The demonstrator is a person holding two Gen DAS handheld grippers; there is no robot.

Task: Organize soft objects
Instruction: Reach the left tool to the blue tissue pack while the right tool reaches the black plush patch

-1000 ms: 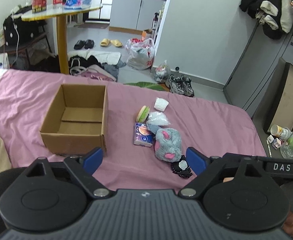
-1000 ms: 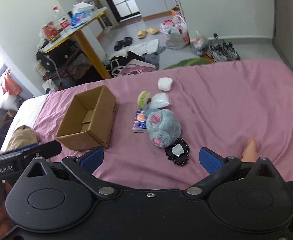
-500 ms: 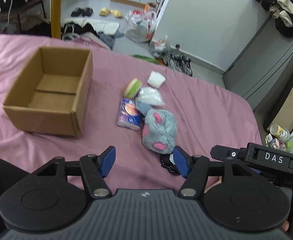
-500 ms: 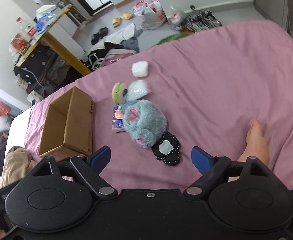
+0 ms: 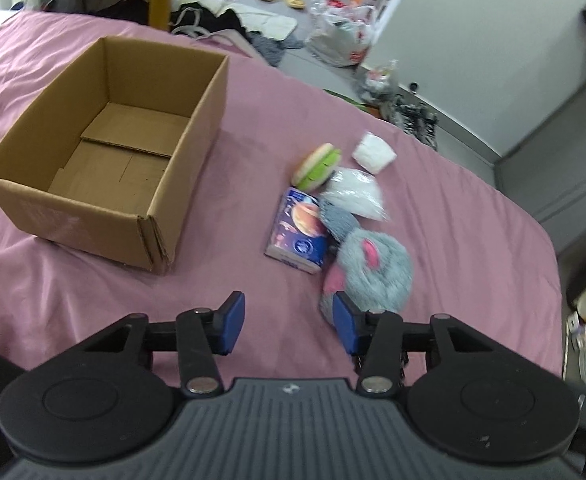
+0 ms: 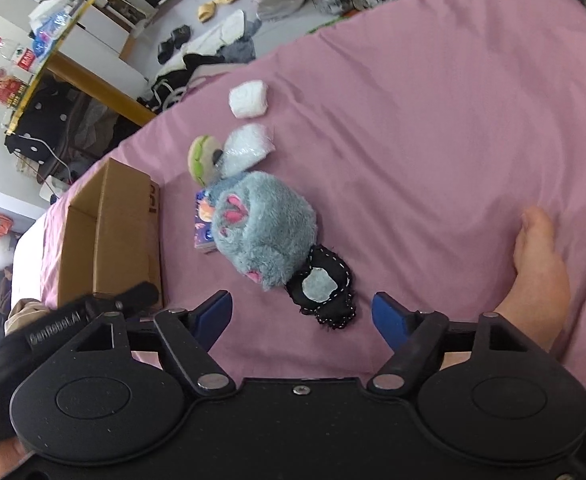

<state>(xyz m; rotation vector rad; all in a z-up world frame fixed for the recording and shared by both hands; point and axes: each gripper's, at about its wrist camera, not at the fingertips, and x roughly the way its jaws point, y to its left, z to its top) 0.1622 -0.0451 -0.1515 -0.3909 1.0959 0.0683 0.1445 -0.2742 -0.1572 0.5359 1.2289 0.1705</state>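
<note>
Pink bedsheet [image 5: 473,216] covers the bed; all the soft stuff sits on it in a loose cluster right of a cardboard box [image 5: 105,152]. Box is open-topped, nothing visible inside, bottom flaps showing. It's well apart from the cluster, w/ bare sheet between.

Cluster, far to near in left wrist view: white rolled cloth [image 5: 373,153] on its own at the far end; green-and-tan burger toy [image 5: 317,165] tilted on edge, just beside a clear bag of white stuff [image 5: 355,194]; tissue pack [image 5: 299,234] w/ planet print lying flat, touching the grey plush toy [image 5: 367,268], which has pink ears/paws. A grey ear or limb of the plush reaches up toward the clear bag. In right wrist view a black patch w/ grey center [image 6: 323,286] lies at the near end, touching the plush, partly tucked under it.

Left gripper [image 5: 289,322]: jaws apart, nothing between them, hovering over bare sheet; its right blue pad sits in front of the plush's near edge, contact can't be told. Right gripper [image 6: 303,316]: jaws wide apart, holding nothing, black patch lies just ahead, btwn the two pads' lines. A bare foot [image 6: 539,264] rests on the sheet at right.

Floor beyond the bed is cluttered: shoes, plastic bags, clothes.
</note>
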